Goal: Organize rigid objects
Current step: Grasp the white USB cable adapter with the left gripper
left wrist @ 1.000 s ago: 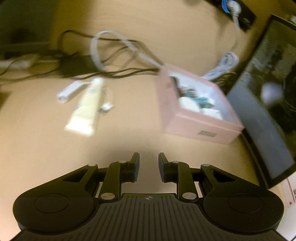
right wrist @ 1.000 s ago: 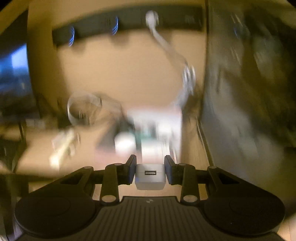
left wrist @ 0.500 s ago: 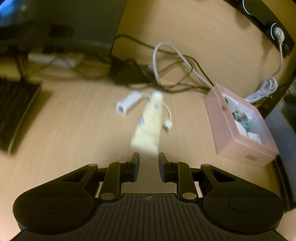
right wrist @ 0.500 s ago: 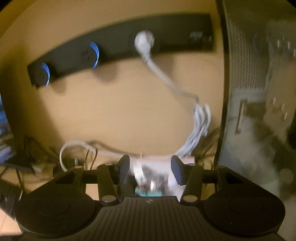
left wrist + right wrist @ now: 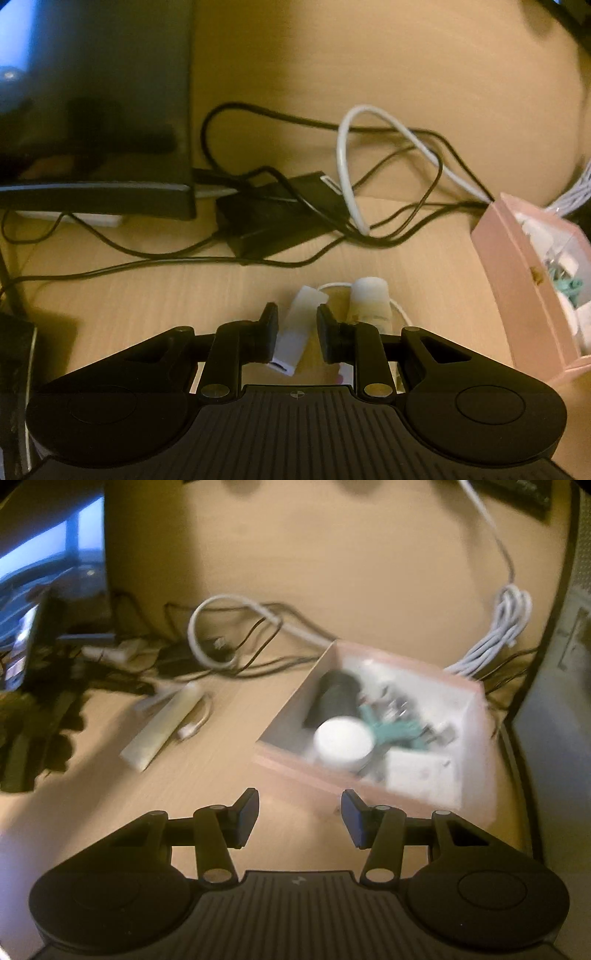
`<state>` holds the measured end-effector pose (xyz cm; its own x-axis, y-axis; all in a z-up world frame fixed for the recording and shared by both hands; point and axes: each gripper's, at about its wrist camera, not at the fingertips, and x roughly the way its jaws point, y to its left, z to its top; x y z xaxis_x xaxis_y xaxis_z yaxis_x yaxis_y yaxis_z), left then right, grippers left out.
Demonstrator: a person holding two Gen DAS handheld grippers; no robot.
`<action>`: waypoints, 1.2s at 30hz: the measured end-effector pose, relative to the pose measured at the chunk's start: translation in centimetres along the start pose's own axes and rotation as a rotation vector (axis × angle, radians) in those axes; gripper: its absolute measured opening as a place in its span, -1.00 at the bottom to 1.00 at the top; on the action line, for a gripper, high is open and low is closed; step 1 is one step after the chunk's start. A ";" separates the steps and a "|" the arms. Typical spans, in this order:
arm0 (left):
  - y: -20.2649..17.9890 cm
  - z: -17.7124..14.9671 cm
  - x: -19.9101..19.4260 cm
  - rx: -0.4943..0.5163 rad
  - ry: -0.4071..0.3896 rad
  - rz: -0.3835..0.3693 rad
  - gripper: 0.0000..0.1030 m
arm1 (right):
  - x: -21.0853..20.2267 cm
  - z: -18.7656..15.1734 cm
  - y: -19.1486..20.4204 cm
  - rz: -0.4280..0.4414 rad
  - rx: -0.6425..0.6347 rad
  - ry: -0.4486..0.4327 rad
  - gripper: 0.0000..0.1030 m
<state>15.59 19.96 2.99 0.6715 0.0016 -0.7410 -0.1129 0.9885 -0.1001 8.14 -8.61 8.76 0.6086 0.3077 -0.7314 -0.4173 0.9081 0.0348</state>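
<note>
Left claw (image 5: 294, 338): jaws just opening, astride adapter (image 5: 295, 332) on bench (image 5: 147, 288), not yet pinching; tube (image 5: 369, 302) just right. Right claw (image 5: 299, 816): spread, empty, box (image 5: 369, 782) just ahead for deposits.

Wooden desk (image 5: 332, 572): pink box (image 5: 295, 771), cables (image 5: 369, 166).

Pale, fine-grained wooden desk surface (image 5: 332, 572), tan under warm light. Shallow rectangular box (image 5: 295, 771) with dusty-pink walls and white lining, at 3 o'clock in the left wrist view. Inside it: a round white puck (image 5: 343, 744), a black cylinder (image 5: 334, 698), teal clips (image 5: 391, 731) and a white square block (image 5: 421, 775). Cream-yellow flattened tube (image 5: 162, 723) at 9 o'clock of the box. Small white adapter (image 5: 295, 328). Looped white cable (image 5: 347, 166) over black cables (image 5: 258, 122). Matte black ribbed grippers (image 5: 299, 816).
</note>
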 end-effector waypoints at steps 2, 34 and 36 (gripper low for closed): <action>-0.2 0.0 0.5 0.000 0.019 0.004 -0.40 | 0.0 -0.2 0.3 0.006 -0.010 0.009 -0.04; -1.4 -13.7 -11.9 -0.143 0.061 -0.065 -0.52 | 6.3 2.1 12.4 0.329 -0.137 0.111 -0.17; -1.4 -14.0 -12.2 -0.150 0.057 -0.071 -0.52 | 6.4 1.7 12.8 0.350 -0.113 0.133 -0.17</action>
<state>-2.71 16.40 2.83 0.6395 -0.0801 -0.7646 -0.1778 0.9522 -0.2485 7.86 5.45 5.64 0.3268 0.5475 -0.7703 -0.6602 0.7155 0.2284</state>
